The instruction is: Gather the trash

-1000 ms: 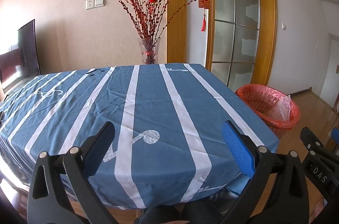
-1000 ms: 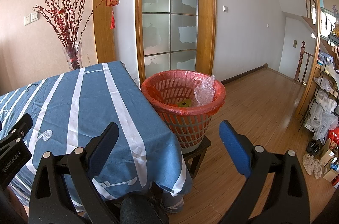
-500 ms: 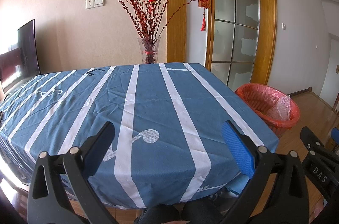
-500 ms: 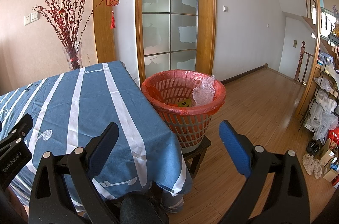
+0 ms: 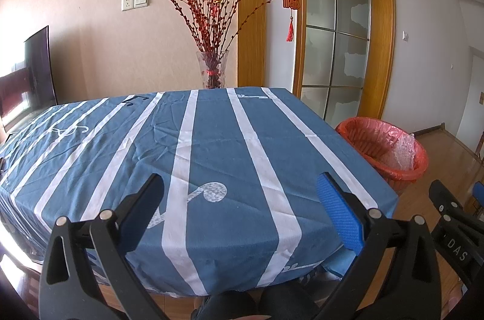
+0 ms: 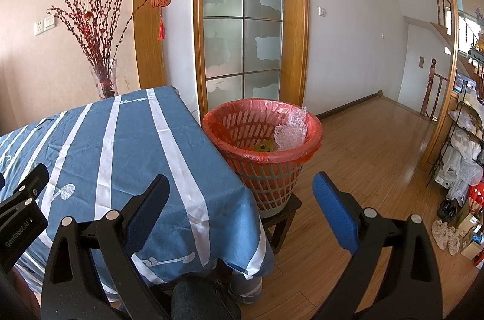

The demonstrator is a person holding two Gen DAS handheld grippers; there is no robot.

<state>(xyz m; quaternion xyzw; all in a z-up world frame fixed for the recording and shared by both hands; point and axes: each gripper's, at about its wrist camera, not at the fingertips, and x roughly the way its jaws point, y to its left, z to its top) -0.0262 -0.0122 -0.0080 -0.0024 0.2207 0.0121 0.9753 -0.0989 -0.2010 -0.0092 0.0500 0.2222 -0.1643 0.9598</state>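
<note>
A waste basket [image 6: 263, 156] lined with a red bag stands on a low stool beside the table's right edge; the same basket [image 5: 382, 150] shows at the right of the left wrist view. Inside it lie a crumpled clear bubble wrap [image 6: 290, 132] and a yellow scrap [image 6: 262, 146]. My left gripper [image 5: 239, 208] hangs open over the near part of the blue striped tablecloth [image 5: 211, 138], with nothing between its fingers. My right gripper [image 6: 240, 205] is open too, held near the table's front right corner, short of the basket. No loose trash shows on the cloth.
A glass vase [image 5: 212, 71] of red twigs stands behind the table's far edge. A dark screen [image 5: 39, 68] is at the left. Wooden floor [image 6: 369, 156] stretches right of the basket toward a shelf rack [image 6: 466, 144] with bags and shoes. A glazed door [image 6: 242, 26] is behind.
The bubble wrap in the basket has shifted slightly. Both grippers stay nearly still and open.
</note>
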